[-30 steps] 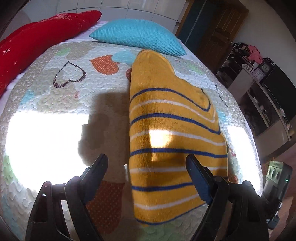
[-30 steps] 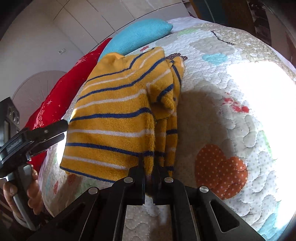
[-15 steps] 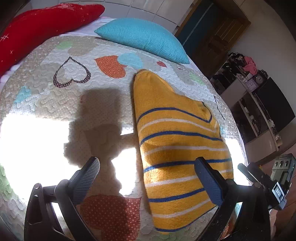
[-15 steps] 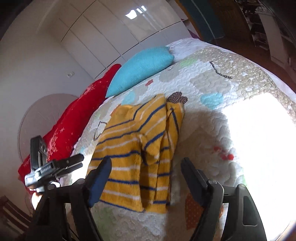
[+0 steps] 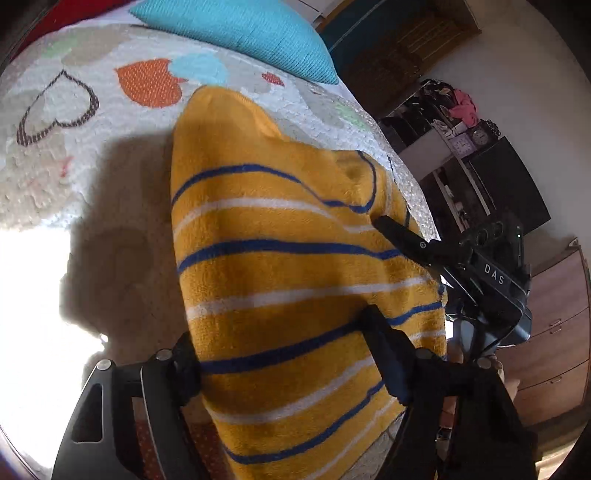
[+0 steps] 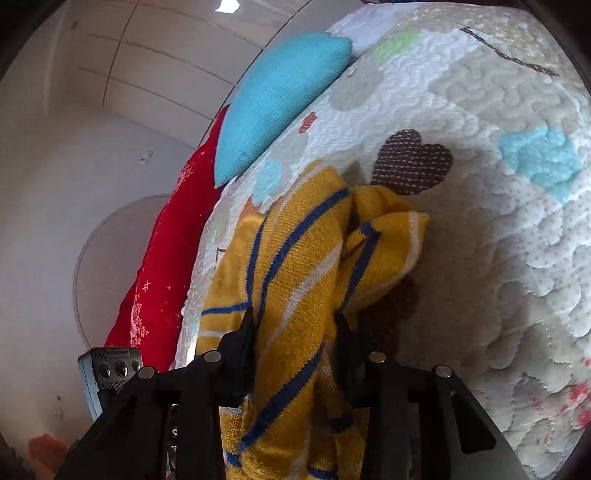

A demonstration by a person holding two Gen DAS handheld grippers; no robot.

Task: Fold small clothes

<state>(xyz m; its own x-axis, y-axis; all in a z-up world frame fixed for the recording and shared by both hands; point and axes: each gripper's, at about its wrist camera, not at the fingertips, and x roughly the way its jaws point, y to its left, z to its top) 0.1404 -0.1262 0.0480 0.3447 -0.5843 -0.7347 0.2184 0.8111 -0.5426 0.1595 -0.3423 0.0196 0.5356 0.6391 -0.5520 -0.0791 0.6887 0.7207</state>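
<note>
A small yellow sweater [image 5: 280, 266] with blue and white stripes lies on the quilted bedspread [image 5: 74, 155]. My left gripper [image 5: 284, 358] straddles its near hem, one finger at the left edge and one on top of the cloth, jaws still well apart. My right gripper [image 6: 295, 332] has its fingers on either side of a bunched, raised part of the sweater [image 6: 295, 266], closing on it. The right gripper also shows at the sweater's right edge in the left wrist view [image 5: 406, 236].
A turquoise pillow [image 5: 240, 33] and a red pillow [image 6: 162, 280] lie at the head of the bed. The bedspread [image 6: 498, 240] carries heart patches. Dark shelves and wooden drawers [image 5: 554, 332] stand beyond the bed's right edge.
Both grippers have moved in onto the sweater. The right gripper, open and clear half a second ago, now has bunched cloth between its narrowed fingers. The left fingers now straddle the hem.
</note>
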